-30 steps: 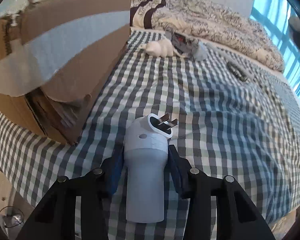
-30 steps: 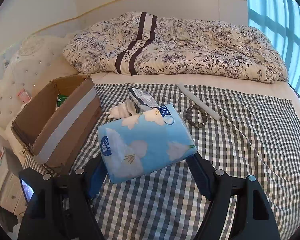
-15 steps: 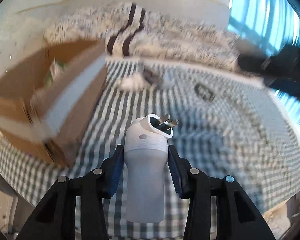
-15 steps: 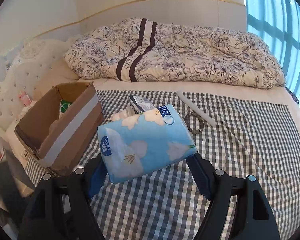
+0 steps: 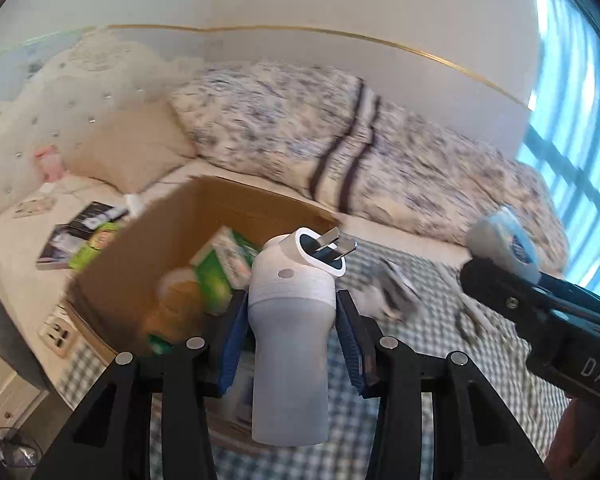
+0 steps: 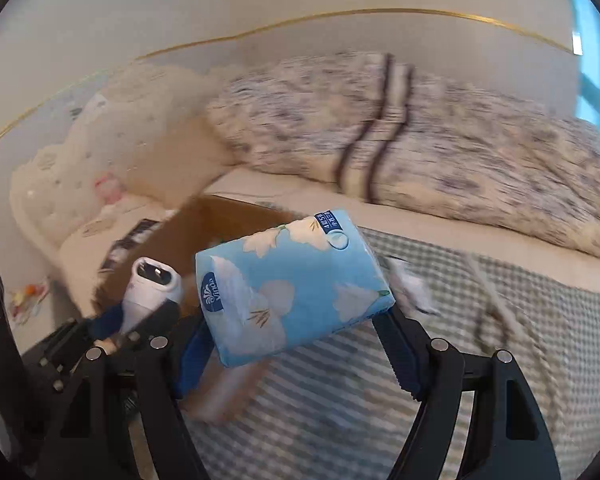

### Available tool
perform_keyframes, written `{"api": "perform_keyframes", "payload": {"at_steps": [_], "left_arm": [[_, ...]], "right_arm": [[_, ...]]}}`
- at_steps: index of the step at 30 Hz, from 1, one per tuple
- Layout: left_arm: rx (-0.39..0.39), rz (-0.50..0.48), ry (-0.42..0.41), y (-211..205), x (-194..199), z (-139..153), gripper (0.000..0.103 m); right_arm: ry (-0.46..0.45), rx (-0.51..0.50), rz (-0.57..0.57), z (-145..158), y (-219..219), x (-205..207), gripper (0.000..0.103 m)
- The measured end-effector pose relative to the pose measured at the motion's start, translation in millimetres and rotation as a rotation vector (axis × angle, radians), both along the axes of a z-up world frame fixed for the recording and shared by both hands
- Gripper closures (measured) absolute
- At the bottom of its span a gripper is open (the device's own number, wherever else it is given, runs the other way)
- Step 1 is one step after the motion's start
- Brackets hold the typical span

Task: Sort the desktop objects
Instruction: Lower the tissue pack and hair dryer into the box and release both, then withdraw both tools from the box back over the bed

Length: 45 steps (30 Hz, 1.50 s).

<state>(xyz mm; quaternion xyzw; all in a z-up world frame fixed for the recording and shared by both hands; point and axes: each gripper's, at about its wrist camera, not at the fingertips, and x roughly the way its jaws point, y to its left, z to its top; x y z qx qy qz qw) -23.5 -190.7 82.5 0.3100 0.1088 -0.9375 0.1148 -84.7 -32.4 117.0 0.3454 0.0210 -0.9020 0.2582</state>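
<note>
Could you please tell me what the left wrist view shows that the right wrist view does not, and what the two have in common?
Only the left wrist view looks into the cardboard box, showing the green packages inside, and the booklets lying on the mattress beyond it. Only the right wrist view shows the blue tissue pack in full, with its white flowers, clamped in the right claw. Both show the white plug-in device gripped by the left claw, the box, the checkered cloth and the floral duvet.
</note>
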Motion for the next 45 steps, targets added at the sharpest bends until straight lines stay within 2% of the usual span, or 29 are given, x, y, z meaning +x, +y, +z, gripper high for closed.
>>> {"api": "perform_keyframes", "payload": {"at_steps": [4,6,7,8,9,10,11,17,23,27,33,39,45], "left_arm": [[-0.008,0.048,-0.023,-33,-7,-9,0.059],[0.005,0.057,-0.035,-44,-10,-15,0.058],[0.013,0.059,-0.041,-47,-11,-18,0.052],[0.019,0.053,-0.042,-49,-11,-20,0.037],[0.018,0.051,-0.039,-50,-12,-21,0.027],[0.008,0.059,-0.029,-49,-11,-22,0.011],[-0.009,0.069,-0.015,-47,-10,-21,0.004],[-0.034,0.018,-0.023,-29,-14,-27,0.003],[-0.029,-0.06,-0.034,16,-10,-30,0.003],[-0.004,-0.113,-0.022,52,-9,-33,0.0],[-0.007,-0.195,-0.046,117,-16,-56,0.0],[-0.028,-0.24,-0.111,158,-44,-88,0.0],[-0.066,-0.213,-0.155,160,-83,-109,0.0]], "right_arm": [[-0.058,-0.037,0.054,-7,-48,-24,0.027],[-0.112,-0.052,0.071,-15,-66,-38,0.023],[-0.141,-0.05,0.073,-18,-73,-44,0.016],[-0.164,-0.045,0.071,-21,-79,-48,0.014],[-0.171,-0.043,0.063,-23,-83,-51,0.014],[-0.161,-0.04,0.053,-23,-84,-51,0.012],[-0.141,-0.034,0.041,-22,-84,-50,0.008],[-0.077,-0.064,-0.012,-14,-53,-39,0.007],[-0.046,-0.062,-0.158,-16,31,-34,0.007],[-0.022,-0.011,-0.304,-35,101,-12,0.007],[-0.076,0.062,-0.427,-81,185,8,0.007],[-0.13,0.047,-0.459,-112,227,1,0.007],[-0.166,0.043,-0.442,-141,231,-31,0.008]]}}
